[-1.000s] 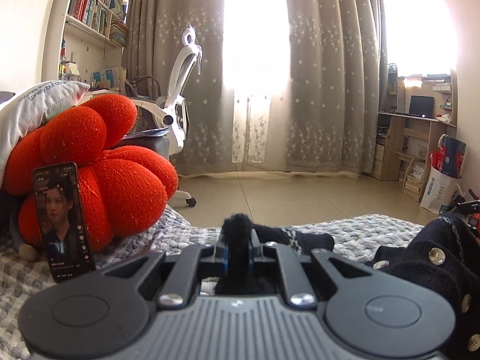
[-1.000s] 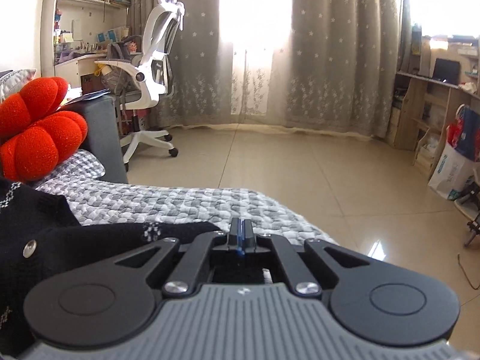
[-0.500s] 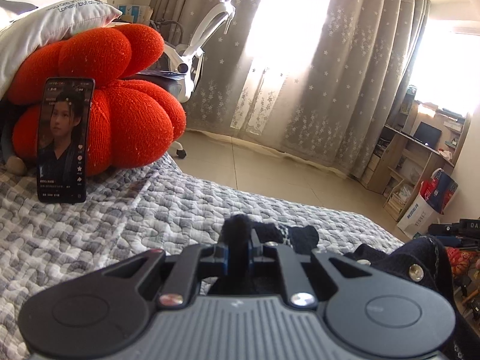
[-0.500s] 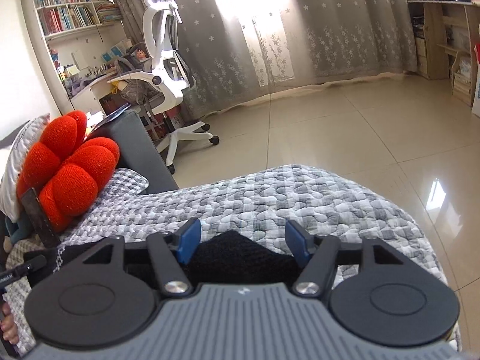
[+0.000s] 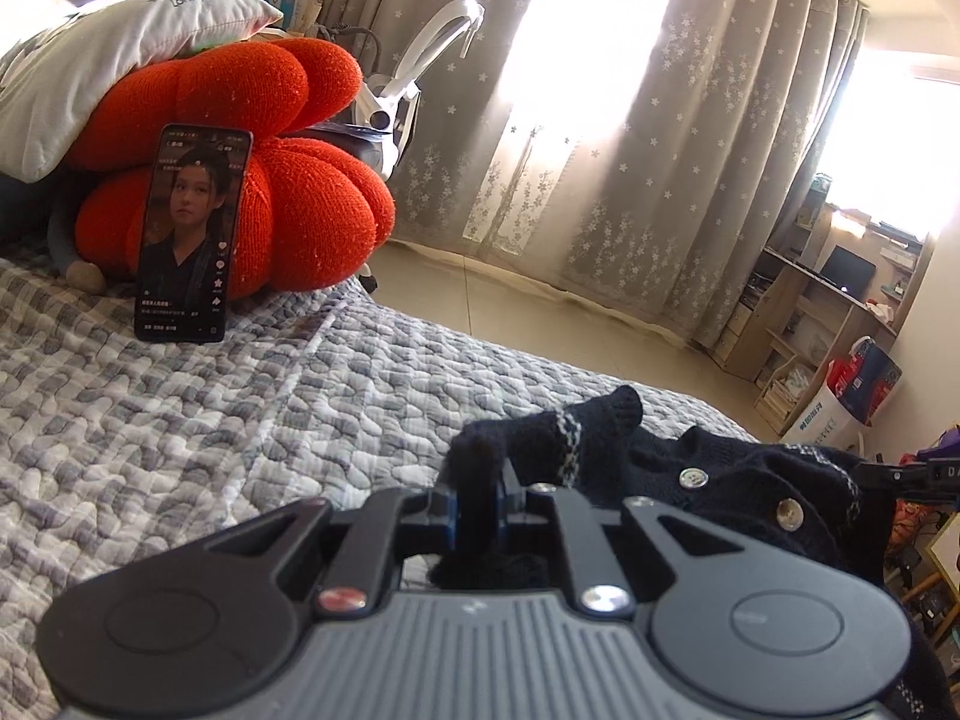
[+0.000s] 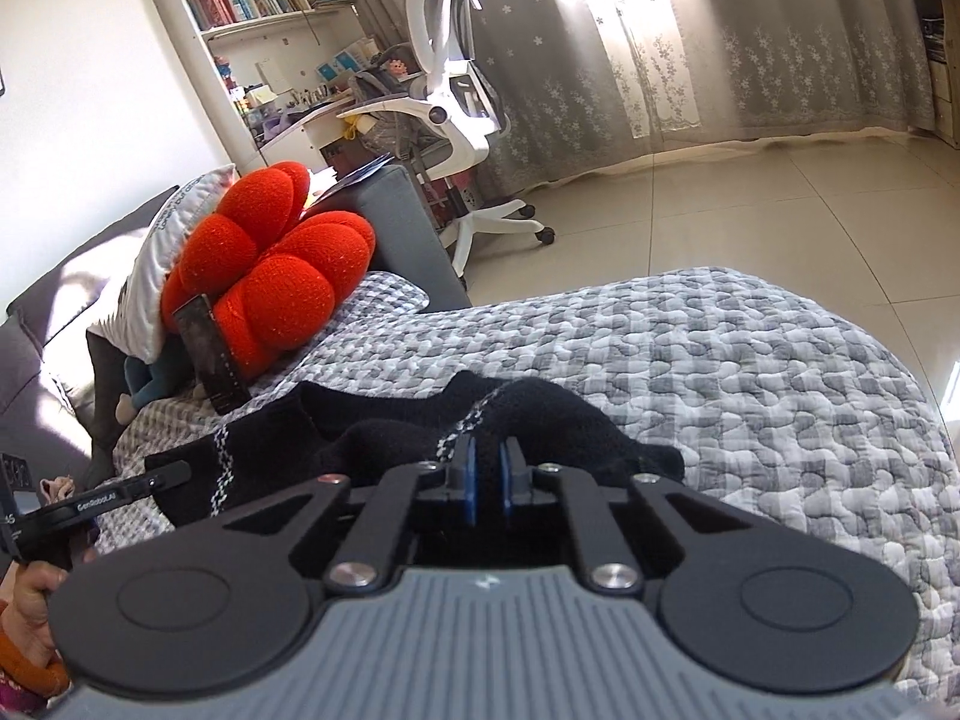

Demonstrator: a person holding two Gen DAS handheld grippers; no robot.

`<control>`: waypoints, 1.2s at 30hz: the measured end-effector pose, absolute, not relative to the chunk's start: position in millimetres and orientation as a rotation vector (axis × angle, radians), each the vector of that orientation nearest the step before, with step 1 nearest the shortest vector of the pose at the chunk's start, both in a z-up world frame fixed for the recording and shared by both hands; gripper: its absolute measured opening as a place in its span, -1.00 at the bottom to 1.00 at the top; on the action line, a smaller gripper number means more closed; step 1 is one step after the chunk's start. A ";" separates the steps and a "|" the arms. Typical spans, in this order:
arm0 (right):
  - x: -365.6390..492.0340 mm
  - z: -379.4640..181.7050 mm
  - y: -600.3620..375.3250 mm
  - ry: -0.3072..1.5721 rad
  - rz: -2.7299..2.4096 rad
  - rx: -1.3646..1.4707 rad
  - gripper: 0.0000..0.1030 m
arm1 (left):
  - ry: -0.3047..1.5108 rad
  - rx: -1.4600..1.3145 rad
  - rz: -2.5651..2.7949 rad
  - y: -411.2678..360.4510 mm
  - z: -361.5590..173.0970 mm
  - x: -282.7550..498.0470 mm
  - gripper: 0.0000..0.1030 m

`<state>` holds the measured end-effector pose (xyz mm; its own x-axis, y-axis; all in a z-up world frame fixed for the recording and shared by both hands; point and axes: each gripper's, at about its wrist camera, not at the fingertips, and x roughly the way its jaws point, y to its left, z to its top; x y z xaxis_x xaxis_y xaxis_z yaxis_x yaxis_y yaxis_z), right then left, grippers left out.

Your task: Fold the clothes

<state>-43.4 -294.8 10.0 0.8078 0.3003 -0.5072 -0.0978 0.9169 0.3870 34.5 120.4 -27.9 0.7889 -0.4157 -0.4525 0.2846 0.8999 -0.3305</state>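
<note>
Pinching a black cardigan fold, the left gripper clamps; the right gripper seemingly nips its hem.

Our left claw has a matte black body with a ribbed grey housing at the near edge, flanked by two round black discs. Two angular black linkage arms run forward to blue-padded fingers. One pivot screw looks reddish, the other bright silver. Our right claw is built the same: ribbed grey housing, twin discs, silver screws, blue finger pads. In the right wrist view a black bar printed with small white lettering shows at far left, beside a bare-skinned hand with an orange cuff.
</note>
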 end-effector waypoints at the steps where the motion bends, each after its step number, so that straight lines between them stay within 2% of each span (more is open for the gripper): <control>1: -49.4 11.0 -292.4 0.597 0.227 0.343 -0.81 | 0.548 -0.257 -0.383 123.4 -28.4 32.8 -0.79; 8: -82.7 9.6 -282.5 0.644 0.261 0.270 -0.83 | 0.580 -0.233 -0.380 134.5 -34.3 25.6 -0.79; 14: -81.1 -15.7 -277.0 0.754 0.226 0.220 -0.84 | 0.675 -0.223 -0.363 136.5 -52.5 31.9 -0.79; 19: -82.4 -27.6 -261.4 0.772 0.219 0.139 -0.81 | 0.703 -0.180 -0.361 129.6 -61.9 33.8 -0.78; 24: -88.5 -19.8 -263.2 0.740 0.228 0.113 -0.62 | 0.704 -0.175 -0.358 128.4 -62.5 33.5 -0.78; 28: -92.8 -8.7 -278.7 0.700 0.269 0.197 0.01 | 0.704 -0.174 -0.360 128.5 -62.4 33.9 -0.78; 36: -71.7 7.4 -314.6 0.607 0.207 0.374 0.04 | 0.706 -0.183 -0.366 129.3 -64.0 36.4 -0.77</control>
